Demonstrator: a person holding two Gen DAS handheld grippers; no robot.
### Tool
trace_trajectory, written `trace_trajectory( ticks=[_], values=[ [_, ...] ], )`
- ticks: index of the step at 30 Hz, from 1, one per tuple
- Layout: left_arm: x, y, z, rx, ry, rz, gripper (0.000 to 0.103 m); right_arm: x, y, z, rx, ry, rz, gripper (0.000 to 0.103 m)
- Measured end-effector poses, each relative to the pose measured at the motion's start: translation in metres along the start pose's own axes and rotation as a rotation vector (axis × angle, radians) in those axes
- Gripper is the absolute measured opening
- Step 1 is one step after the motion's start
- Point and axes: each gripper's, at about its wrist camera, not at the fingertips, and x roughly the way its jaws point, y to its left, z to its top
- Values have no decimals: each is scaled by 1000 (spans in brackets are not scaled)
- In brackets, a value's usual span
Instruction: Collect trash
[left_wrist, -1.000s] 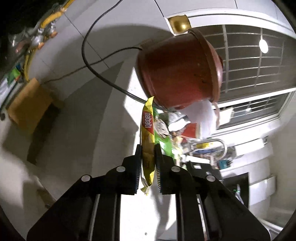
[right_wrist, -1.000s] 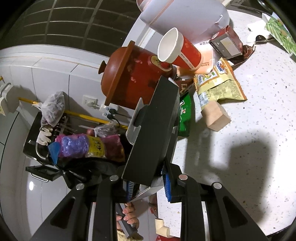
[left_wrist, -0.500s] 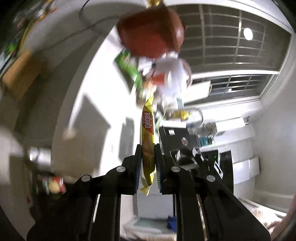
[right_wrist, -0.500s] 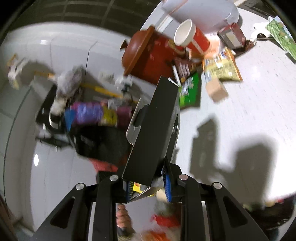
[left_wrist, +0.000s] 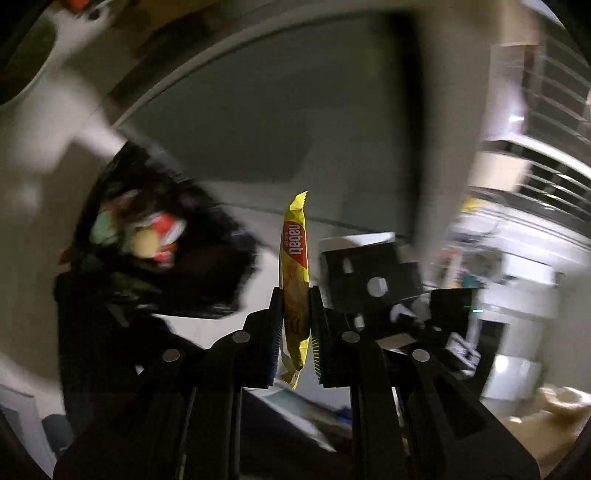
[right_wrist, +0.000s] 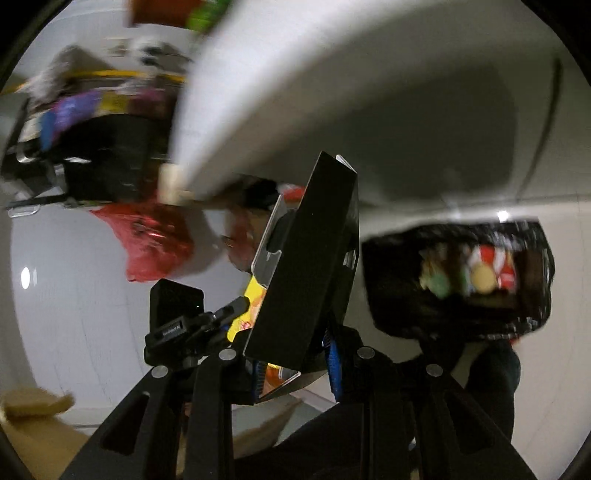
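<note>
My left gripper (left_wrist: 295, 317) is shut on a yellow Nabati wafer packet (left_wrist: 294, 254) that stands upright between the jaws. My right gripper (right_wrist: 295, 358) is shut on a flat black box (right_wrist: 306, 266) that tilts up and to the right. A black trash bag (left_wrist: 155, 254) with wrappers inside hangs to the left of the wafer packet; in the right wrist view the bag (right_wrist: 461, 277) is to the right of the box. The box and the right gripper also show in the left wrist view (left_wrist: 369, 273), just right of the packet.
The white counter's edge and underside (right_wrist: 332, 92) arch overhead. A red plastic bag (right_wrist: 155, 240) hangs at the left, below a rack of bags (right_wrist: 85, 122). Cardboard (right_wrist: 33, 424) lies on the floor at the lower left. Both views are motion-blurred.
Both grippers have dropped from above the countertop to below its edge, still holding the packet and the box. The pot and counter litter have left view; the trash bag has come into view.
</note>
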Motion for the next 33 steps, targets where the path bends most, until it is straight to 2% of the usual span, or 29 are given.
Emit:
trace_trajectory(
  ticks=[1,3,4,7,8,9,10,11,13,15,16,19,24,26,30,33],
  values=[
    [17,14,0,-10,2,34,14,12,-11,0,-2,8,-31,26],
    [59,39,8,-15,9,153,14,40,-44,4,0,21,-88,26],
    [82,53,13,-10,12,230,14,57,-59,5,-30,27,-163,26],
    [130,73,24,6,38,398,15,98,-105,4,-12,66,-279,28],
    [143,76,26,21,60,485,22,112,-118,2,-24,94,-328,36],
    [151,77,27,35,75,544,39,124,-132,1,-15,128,-385,41],
    [157,79,27,48,88,604,51,130,-141,-1,-1,150,-422,55],
    [161,77,27,63,88,686,66,135,-150,-2,7,168,-460,60],
    [160,63,22,123,66,765,68,132,-155,-2,3,153,-497,61],
    [157,46,16,172,51,841,74,120,-152,-2,4,124,-485,66],
    [152,33,11,202,38,853,74,113,-146,-1,-3,111,-488,69],
    [134,-1,1,263,0,867,75,85,-126,4,-23,66,-463,69],
    [89,-86,-21,405,-147,912,79,29,-72,8,-66,-33,-316,70],
    [72,-111,-29,452,-205,944,83,-1,-43,9,-97,-79,-243,70],
    [38,-162,-38,528,-319,933,83,-54,27,2,-204,-187,-127,71],
    [16,-195,-40,587,-396,917,85,-88,71,7,-281,-290,-88,75]
  ],
)
